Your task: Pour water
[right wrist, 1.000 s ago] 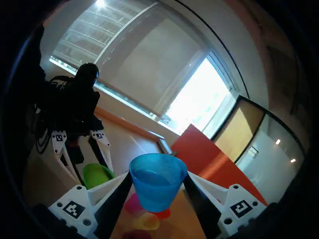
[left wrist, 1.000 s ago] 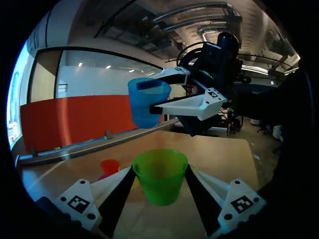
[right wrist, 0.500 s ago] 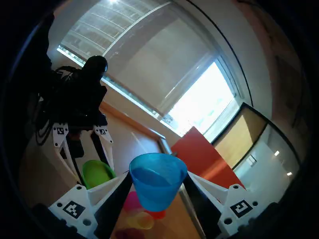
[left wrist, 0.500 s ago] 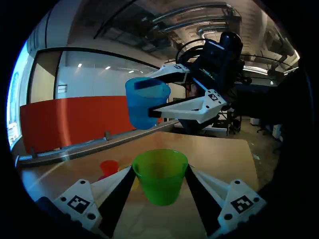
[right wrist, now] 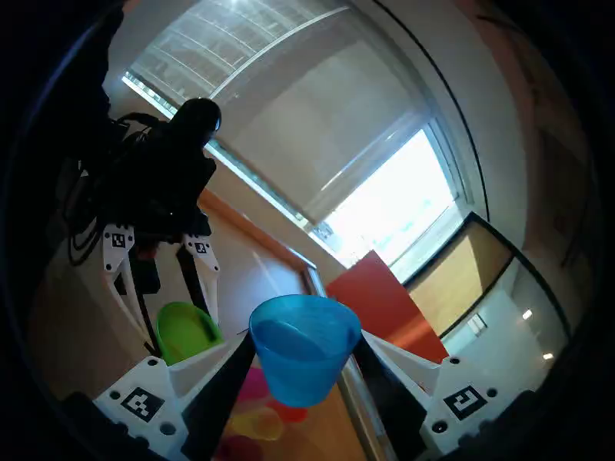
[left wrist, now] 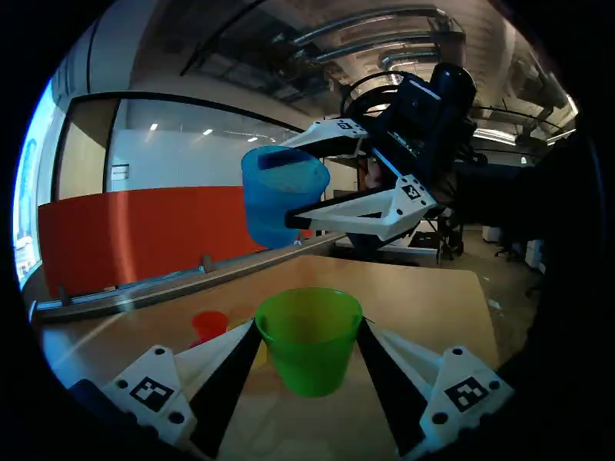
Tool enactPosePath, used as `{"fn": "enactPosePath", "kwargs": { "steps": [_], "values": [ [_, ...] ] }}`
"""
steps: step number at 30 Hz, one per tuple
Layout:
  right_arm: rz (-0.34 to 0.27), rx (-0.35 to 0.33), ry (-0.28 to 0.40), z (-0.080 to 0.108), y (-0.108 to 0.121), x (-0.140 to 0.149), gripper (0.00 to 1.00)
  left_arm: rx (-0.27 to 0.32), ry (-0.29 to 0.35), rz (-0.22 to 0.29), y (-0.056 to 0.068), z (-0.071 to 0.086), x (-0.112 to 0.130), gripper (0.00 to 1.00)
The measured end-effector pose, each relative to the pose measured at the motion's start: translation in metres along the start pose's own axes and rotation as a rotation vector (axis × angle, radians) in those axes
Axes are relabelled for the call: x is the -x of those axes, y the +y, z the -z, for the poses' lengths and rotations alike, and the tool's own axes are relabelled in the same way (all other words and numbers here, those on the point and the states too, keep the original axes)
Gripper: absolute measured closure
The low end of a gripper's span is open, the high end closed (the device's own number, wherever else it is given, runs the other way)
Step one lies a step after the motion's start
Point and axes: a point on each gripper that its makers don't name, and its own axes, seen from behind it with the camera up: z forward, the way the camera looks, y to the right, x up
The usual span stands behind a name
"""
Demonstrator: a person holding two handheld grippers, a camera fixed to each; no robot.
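Above the wooden table (left wrist: pixel 430 300), my right gripper (right wrist: pixel 305 343) clamps the tilted blue cup (left wrist: pixel 280 196) mid-wall, water (right wrist: pixel 286 338) inside. My left gripper (left wrist: pixel 307 330) pinches the green cup (left wrist: pixel 309 353) below. I judge both cups thin, light and slippery.

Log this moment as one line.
left gripper: shut on green cup | right gripper: shut on blue cup, tilted, water inside | no stream visible
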Motion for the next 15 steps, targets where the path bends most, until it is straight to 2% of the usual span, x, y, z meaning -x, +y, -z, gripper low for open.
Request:
{"fn": "enactPosePath", "kwargs": {
  "steps": [15],
  "values": [
    [0.085, -0.001, -0.012, 0.0012, 0.0014, -0.0033, 0.09, 0.005, 0.004, -0.001, 0.002, -0.0022, -0.0023, 0.14]
  ]
}}
